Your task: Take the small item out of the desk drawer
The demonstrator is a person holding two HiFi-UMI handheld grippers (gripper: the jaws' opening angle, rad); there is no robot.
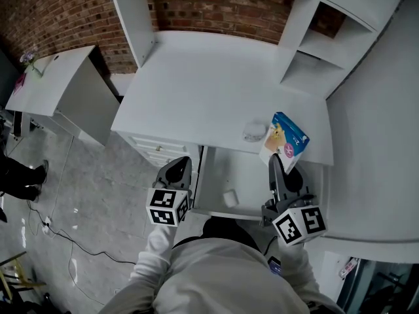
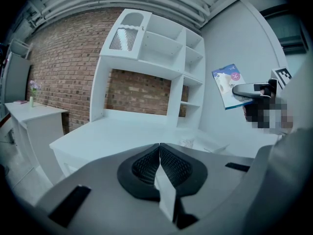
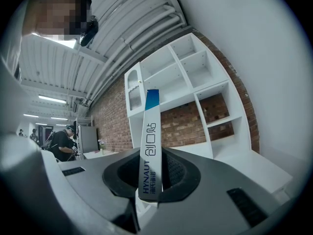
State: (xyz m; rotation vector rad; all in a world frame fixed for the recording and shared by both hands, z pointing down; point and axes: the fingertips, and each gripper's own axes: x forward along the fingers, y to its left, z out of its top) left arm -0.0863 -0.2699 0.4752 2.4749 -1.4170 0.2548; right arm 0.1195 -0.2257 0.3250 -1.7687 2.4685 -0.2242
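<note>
Slippage is the risk: the plaster box (image 1: 289, 138) is pinched by one thin edge in the right tool (image 1: 280, 164), just above the open drawer (image 1: 245, 175), and could be dropped back inside if jolted. The left tool (image 1: 177, 170) is closed and empty, left of the drawer.

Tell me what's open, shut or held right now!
drawer: open, with a small white thing inside.
box: held up above the drawer.
right claw: shut on the box.
left claw: shut, empty.
</note>
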